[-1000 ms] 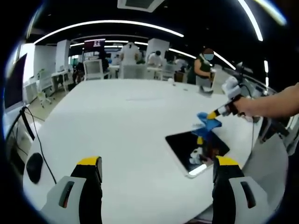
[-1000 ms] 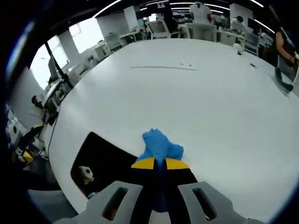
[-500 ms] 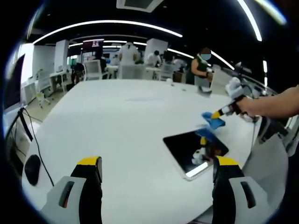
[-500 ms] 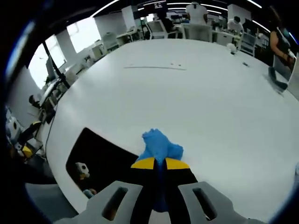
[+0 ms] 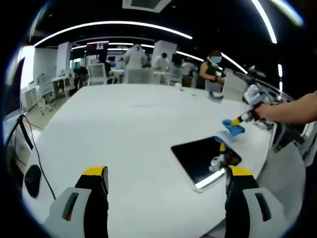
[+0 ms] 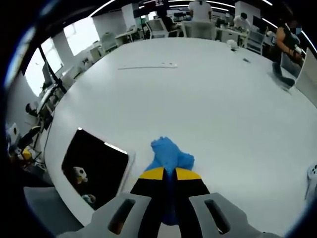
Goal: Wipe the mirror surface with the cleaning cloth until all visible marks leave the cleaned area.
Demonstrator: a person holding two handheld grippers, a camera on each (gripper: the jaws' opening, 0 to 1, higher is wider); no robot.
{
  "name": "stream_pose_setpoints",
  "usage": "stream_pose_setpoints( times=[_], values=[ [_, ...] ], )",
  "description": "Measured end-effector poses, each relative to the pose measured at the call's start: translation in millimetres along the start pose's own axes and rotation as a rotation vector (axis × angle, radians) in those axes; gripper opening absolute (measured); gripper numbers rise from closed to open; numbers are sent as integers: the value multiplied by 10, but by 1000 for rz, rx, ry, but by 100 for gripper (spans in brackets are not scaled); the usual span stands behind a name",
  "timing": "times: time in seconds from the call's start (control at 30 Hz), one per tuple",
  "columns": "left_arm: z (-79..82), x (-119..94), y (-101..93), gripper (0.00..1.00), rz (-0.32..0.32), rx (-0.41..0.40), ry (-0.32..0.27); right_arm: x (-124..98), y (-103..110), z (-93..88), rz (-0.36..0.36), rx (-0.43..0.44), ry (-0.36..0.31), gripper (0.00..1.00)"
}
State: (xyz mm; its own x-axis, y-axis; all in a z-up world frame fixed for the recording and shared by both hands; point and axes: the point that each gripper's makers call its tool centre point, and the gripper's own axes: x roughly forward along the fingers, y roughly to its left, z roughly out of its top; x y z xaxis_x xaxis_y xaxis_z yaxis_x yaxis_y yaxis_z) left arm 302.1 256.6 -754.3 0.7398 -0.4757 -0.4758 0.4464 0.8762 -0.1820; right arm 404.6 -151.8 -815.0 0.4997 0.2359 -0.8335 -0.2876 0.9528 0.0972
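The mirror [image 5: 204, 159] is a dark rectangle with a white rim, lying flat on the white table [image 5: 124, 129]; in the right gripper view the mirror [image 6: 94, 166] lies to the lower left. My right gripper [image 6: 168, 173] is shut on the blue cleaning cloth [image 6: 169, 154], which hangs over bare table just right of the mirror's edge. In the left gripper view that right gripper [image 5: 238, 120] holds the cloth [image 5: 233, 127] beyond the mirror's far corner. My left gripper [image 5: 166, 173] stands open near the table's front edge, with nothing between its fingers.
A black mouse [image 5: 32, 179] and a cable [image 5: 25, 136] lie at the table's left edge. Small items [image 6: 146, 66] rest on the far side of the table. People [image 5: 210, 69] and chairs stand behind it.
The right gripper has carried the cloth off the mirror's far edge, away from the glass and onto bare table. The left gripper has held still.
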Motion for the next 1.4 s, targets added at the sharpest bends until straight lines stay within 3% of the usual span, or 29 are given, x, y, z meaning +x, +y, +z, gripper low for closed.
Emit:
stream_pose_setpoints(
  times=[0.33, 0.63, 0.77, 1.13, 1.23, 1.4],
  values=[
    [7, 1, -10, 99, -1, 1, 1, 132, 62, -141, 5, -51, 28, 1],
    [-34, -24, 0, 99, 6, -4, 8, 317, 130, -368, 32, -37, 47, 3],
    [-48, -21, 17, 99, 8, -8, 9, 320, 146, -354, 20, -106, 47, 3],
    [-54, 0, -26, 99, 2, -6, 12, 338, 137, -348, -5, -156, 63, 4],
    [-62, -13, -19, 99, 5, -6, 14, 345, 144, -351, 4, -199, 59, 6],
    [-67, -26, -8, 99, 8, -7, 14, 335, 174, -356, 19, -195, 41, 11]
  ],
)
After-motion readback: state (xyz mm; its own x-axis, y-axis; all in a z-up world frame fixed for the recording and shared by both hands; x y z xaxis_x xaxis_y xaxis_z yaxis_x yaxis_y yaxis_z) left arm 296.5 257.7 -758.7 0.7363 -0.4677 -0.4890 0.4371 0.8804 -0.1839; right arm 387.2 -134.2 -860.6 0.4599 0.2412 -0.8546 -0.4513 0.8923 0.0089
